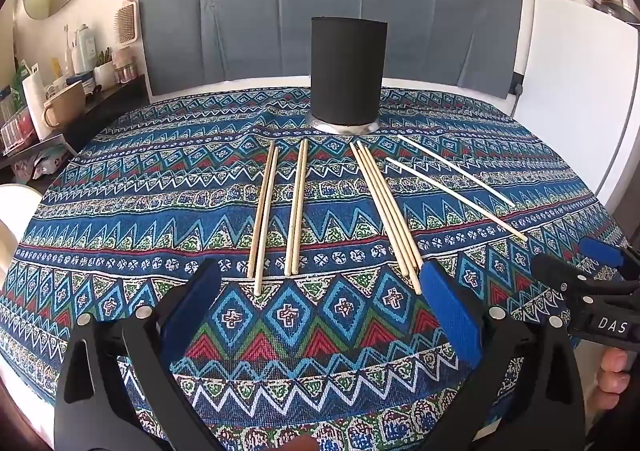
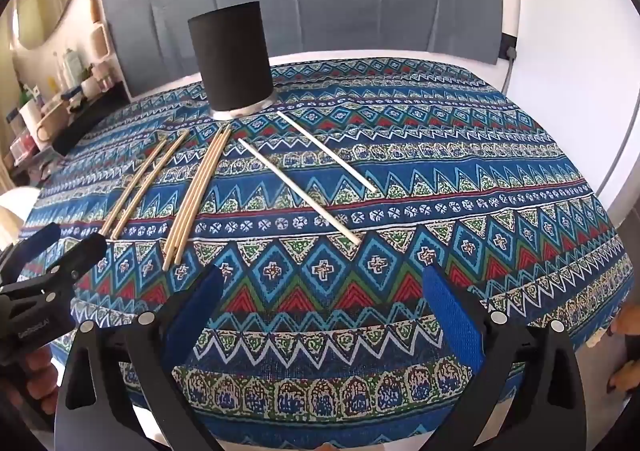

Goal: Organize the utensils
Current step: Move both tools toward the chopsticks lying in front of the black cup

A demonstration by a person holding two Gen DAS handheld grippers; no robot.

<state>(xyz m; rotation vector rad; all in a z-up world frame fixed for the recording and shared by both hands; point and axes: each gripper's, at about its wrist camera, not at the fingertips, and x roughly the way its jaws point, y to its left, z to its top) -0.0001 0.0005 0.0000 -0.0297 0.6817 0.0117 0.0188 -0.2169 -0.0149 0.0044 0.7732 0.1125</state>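
Observation:
A black cylindrical holder (image 1: 348,71) stands upright at the back middle of the patterned tablecloth (image 1: 120,219); it also shows in the right wrist view (image 2: 232,63). Several wooden chopsticks lie in front of it: a left pair (image 1: 264,211), a middle pair (image 1: 298,207) and a bundle (image 1: 386,211), the bundle also in the right wrist view (image 2: 200,191). Two white chopsticks (image 1: 452,199) lie apart at the right (image 2: 300,189). My left gripper (image 1: 320,283) is open and empty just short of the chopsticks' near ends. My right gripper (image 2: 320,287) is open and empty near the white chopsticks.
A grey cloth backdrop (image 1: 328,3) hangs behind the table. A white fridge (image 1: 576,91) stands at the right. A shelf with a mug (image 1: 64,107) and bottles runs along the left. The other gripper shows in each view's edge (image 1: 592,291).

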